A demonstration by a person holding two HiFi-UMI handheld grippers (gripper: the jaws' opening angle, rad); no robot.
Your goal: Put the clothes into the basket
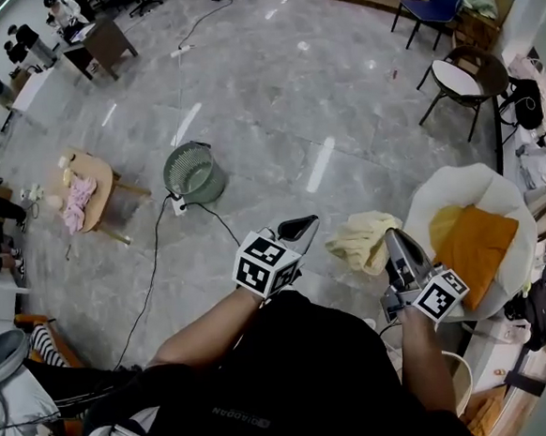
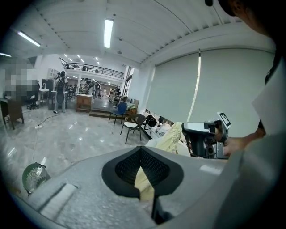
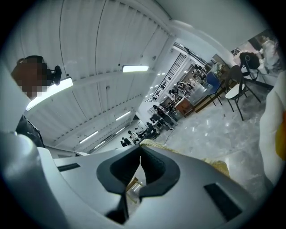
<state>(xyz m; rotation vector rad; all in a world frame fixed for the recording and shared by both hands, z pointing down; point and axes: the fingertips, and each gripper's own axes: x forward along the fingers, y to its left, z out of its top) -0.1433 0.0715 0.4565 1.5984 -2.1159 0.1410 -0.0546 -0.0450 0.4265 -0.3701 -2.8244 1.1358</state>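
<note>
- The left gripper [image 1: 303,225] sits at the centre of the head view. Its jaws are pinched together on a pale yellow cloth [image 1: 363,241], and the left gripper view shows a strip of it squeezed between the pads.
- The right gripper [image 1: 392,240] is just right of it, with its jaws drawn almost together. The right gripper view shows the yellow cloth's edge coming out at the jaw tips, so it grips the same cloth.
- The cloth hangs bunched in the air between the two grippers, lower right of centre. It is well apart from the green wire basket [image 1: 199,181].
- The basket stands upright on the grey marble floor [image 1: 273,99], left of centre, and nothing can be seen inside it.
- A black cable [image 1: 151,274] runs across the floor from the basket's foot towards the lower left. A white power strip [image 1: 180,206] lies just beside the basket.
- Left of the basket is a small wooden table [image 1: 101,179] with a pink garment [image 1: 77,201] lying on it.
- At the right edge is a white round surface [image 1: 440,193], near the right gripper. It carries an orange cloth [image 1: 477,243].
- Upper right are a dark chair with a white seat [image 1: 458,79] and a blue chair [image 1: 437,2].
- Upper left is a brown desk [image 1: 104,42], well away from the basket.
</note>
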